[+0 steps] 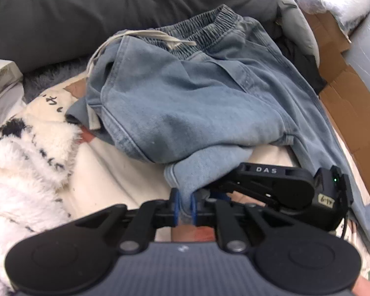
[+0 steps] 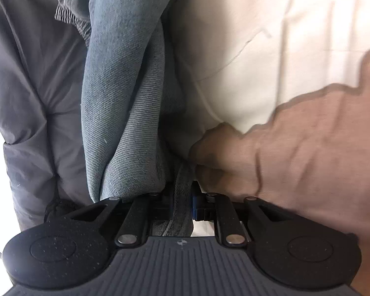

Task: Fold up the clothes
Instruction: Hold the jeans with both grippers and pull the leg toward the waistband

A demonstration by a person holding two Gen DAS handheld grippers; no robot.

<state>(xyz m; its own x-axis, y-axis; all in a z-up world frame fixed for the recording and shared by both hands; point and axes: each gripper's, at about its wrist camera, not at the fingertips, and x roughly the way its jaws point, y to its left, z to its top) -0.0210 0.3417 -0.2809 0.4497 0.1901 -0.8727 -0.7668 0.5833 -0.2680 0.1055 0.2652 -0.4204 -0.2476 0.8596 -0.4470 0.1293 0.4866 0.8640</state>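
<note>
On a cream bed cover, blue denim trousers lay half folded; the left tongs pinched a hem, and the right tongs clamped another denim fold.

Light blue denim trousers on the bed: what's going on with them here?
A person is folding the light blue denim trousers with the elastic waistband, using a handheld gripper in each hand. The left gripper has a fold of one trouser leg between its blue pads. The right gripper is shut on more of the denim. The trousers lie bunched on a cream printed blanket, not yet neatly folded.
</note>
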